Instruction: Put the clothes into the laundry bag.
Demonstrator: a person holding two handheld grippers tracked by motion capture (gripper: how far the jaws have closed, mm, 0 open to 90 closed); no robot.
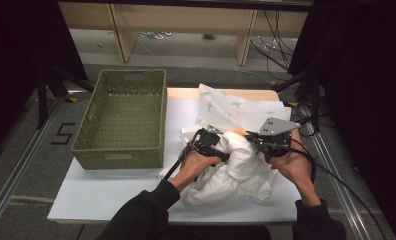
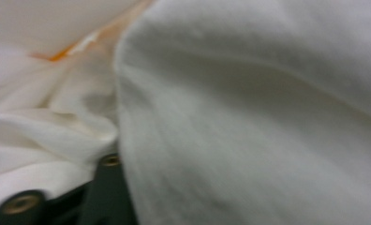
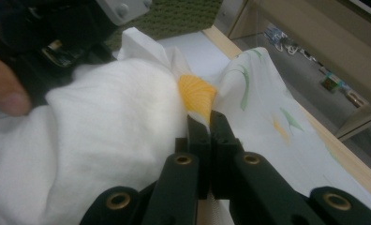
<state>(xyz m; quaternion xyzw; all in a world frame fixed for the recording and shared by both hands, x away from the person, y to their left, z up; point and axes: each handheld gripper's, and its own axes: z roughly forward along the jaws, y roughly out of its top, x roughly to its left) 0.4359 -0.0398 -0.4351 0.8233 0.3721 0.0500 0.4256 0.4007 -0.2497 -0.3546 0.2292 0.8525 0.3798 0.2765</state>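
Note:
A plump white pillow (image 1: 236,170) lies on the table (image 1: 111,195), with one end inside a white pillowcase (image 1: 226,107) printed with green leaves and orange shapes. My right gripper (image 1: 250,136) is shut on the pillowcase's edge (image 3: 263,93) beside an orange print, its jaws (image 3: 208,123) pressed together on the cloth. My left gripper (image 1: 225,156) is pushed into the pillow's left side. In the left gripper view the pillow (image 2: 249,117) bulges over the jaws and hides their tips. The left gripper's body (image 3: 57,37) and a thumb also appear behind the pillow (image 3: 104,131) in the right gripper view.
A green woven basket (image 1: 118,155) stands on the table's left half, close to the left hand; its wall (image 3: 183,14) appears in the right gripper view. Wooden table legs and cables are on the floor beyond. Black curtains flank both sides.

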